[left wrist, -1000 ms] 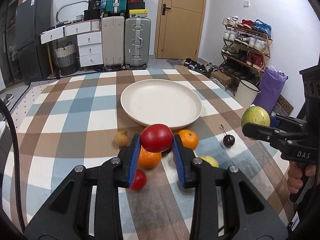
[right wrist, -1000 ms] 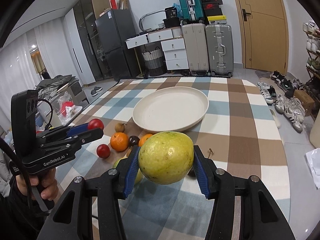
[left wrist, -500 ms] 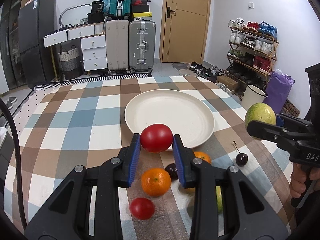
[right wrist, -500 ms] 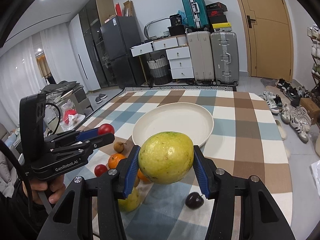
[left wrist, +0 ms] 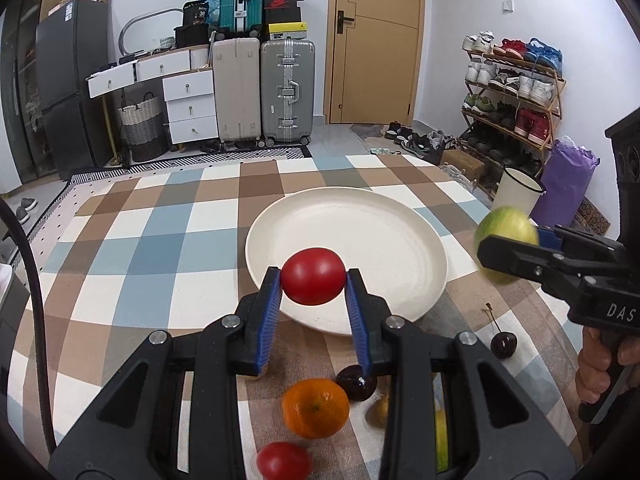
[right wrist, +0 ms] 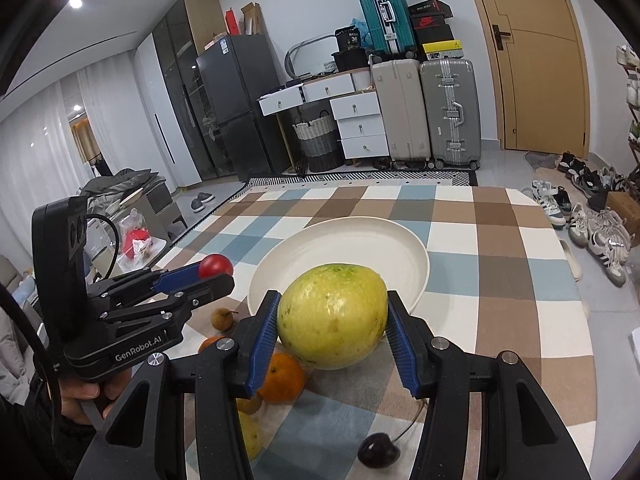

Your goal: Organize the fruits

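Checked cloth (left wrist: 160, 248), plate (left wrist: 400, 240), loose orange (left wrist: 315, 408), cherry (left wrist: 503, 345)

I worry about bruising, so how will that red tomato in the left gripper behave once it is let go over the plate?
The tomato is round and glossy, so it will probably roll across the smooth plate. The plate's raised rim should stop it. It is held only at its sides by the left gripper, so a low release seems gentler.
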